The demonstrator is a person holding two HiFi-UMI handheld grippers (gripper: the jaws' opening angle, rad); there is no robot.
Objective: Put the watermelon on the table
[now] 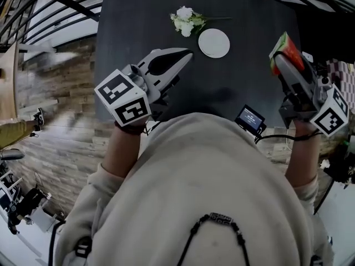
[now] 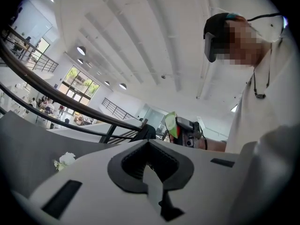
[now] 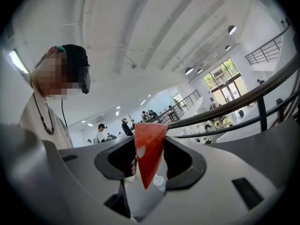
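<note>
Right hand-held gripper pinches a wedge of watermelon aloft near the right edge of the dark bench. The left hand-held gripper, jaws pressed together and empty, hovers over the middle. Setting the slice down well likely means carrying it inward, clear of that edge, lowering it until it rests, then releasing. Bare surface lies open between the white plate and the edge; the flowers sit just beyond the plate.

I see my triangular watermelon wedge red with a green rind, the far table matte black, its round plate white.
</note>
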